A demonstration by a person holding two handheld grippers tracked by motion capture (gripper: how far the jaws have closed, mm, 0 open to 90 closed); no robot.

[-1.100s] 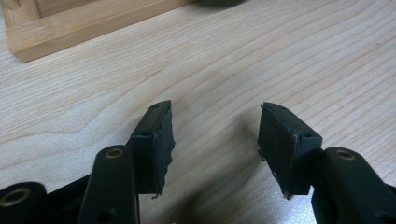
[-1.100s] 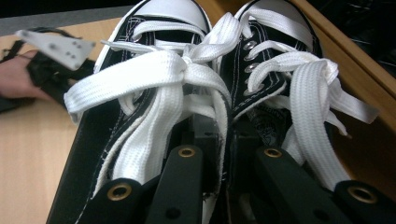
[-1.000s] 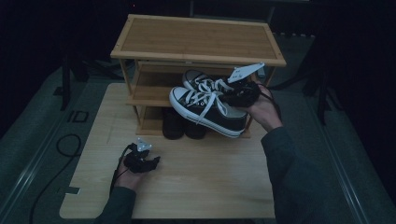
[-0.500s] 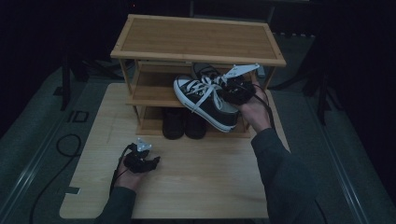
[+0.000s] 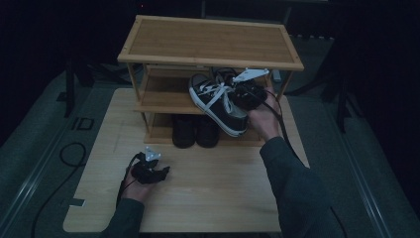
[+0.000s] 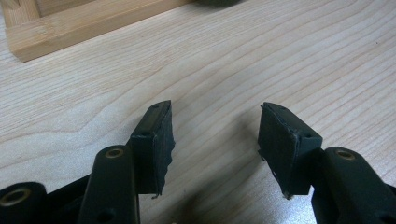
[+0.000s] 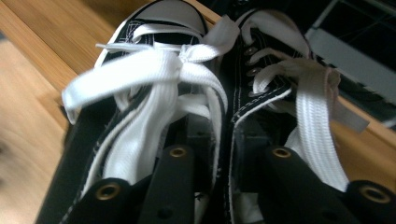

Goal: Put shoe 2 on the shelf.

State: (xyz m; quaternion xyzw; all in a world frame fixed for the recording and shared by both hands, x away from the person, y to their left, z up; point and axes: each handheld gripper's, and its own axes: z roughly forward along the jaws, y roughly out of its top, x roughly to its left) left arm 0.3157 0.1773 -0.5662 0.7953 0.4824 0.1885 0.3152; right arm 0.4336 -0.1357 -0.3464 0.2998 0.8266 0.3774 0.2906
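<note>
A pair of black sneakers (image 5: 218,101) with white laces hangs tilted at the front of the bamboo shoe rack's (image 5: 208,42) middle shelf, toes inward over the shelf board. My right gripper (image 5: 246,94) is shut on them. In the right gripper view one jaw sits inside each shoe, and my right gripper (image 7: 229,140) pinches the two inner walls of the sneakers (image 7: 140,93) together. My left gripper (image 5: 161,173) rests low over the wooden table (image 5: 213,193) in front of the rack. In the left gripper view my left gripper (image 6: 215,135) stands open with bare wood between its pads.
Two dark shoes (image 5: 195,130) stand side by side on the rack's bottom shelf. The rack's top board is bare. A cable (image 5: 69,153) loops on the grey floor left of the table. The rack's foot (image 6: 84,21) lies just ahead of the left gripper.
My right gripper has carried the sneakers forward, from in front of the rack toward its middle shelf. The left gripper has stayed where it was.
</note>
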